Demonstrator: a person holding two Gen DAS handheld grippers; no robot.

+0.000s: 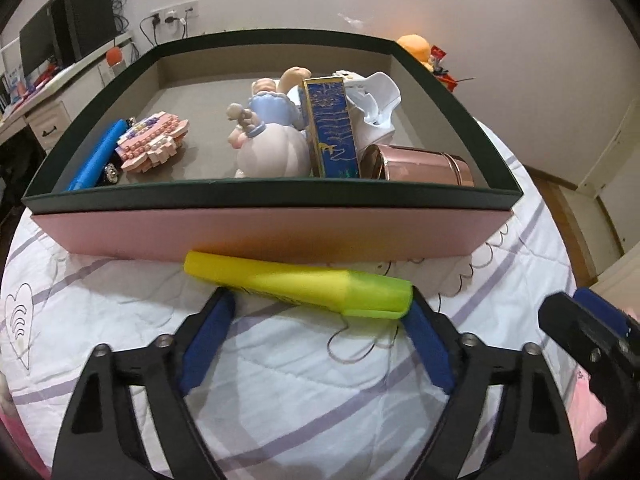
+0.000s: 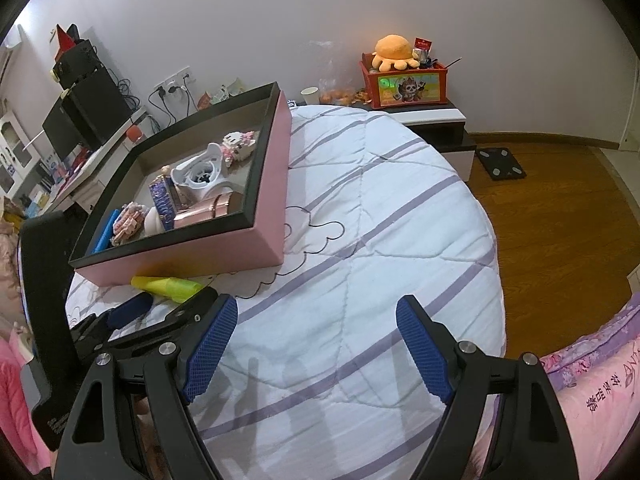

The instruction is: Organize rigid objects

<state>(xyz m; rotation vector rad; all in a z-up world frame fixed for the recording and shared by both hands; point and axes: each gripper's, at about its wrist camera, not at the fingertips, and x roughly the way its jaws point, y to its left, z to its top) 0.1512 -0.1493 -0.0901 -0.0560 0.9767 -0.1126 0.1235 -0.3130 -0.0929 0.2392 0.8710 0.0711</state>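
A yellow highlighter (image 1: 296, 284) lies on the white quilt, tight against the front wall of a pink box with a dark green rim (image 1: 272, 196). My left gripper (image 1: 320, 300) is open, its two blue-padded fingertips at the highlighter's near side; its cap end touches the right fingertip. The pads do not clamp it. The box holds a blue marker (image 1: 96, 156), a pink brick figure (image 1: 154, 142), a ceramic doll (image 1: 264, 136), an upright blue carton (image 1: 332, 128), a white gadget (image 1: 376, 100) and a copper tin (image 1: 424, 166). My right gripper (image 2: 318, 304) hangs open and empty over the quilt, right of the highlighter (image 2: 168, 286).
The round bed's edge (image 2: 492, 248) drops to a wooden floor with a black scale (image 2: 502, 162). A nightstand carries a red toy crate (image 2: 404, 88) with an orange plush. A desk with a monitor (image 2: 80, 120) stands at the left. A pink quilt (image 2: 592, 400) lies at the lower right.
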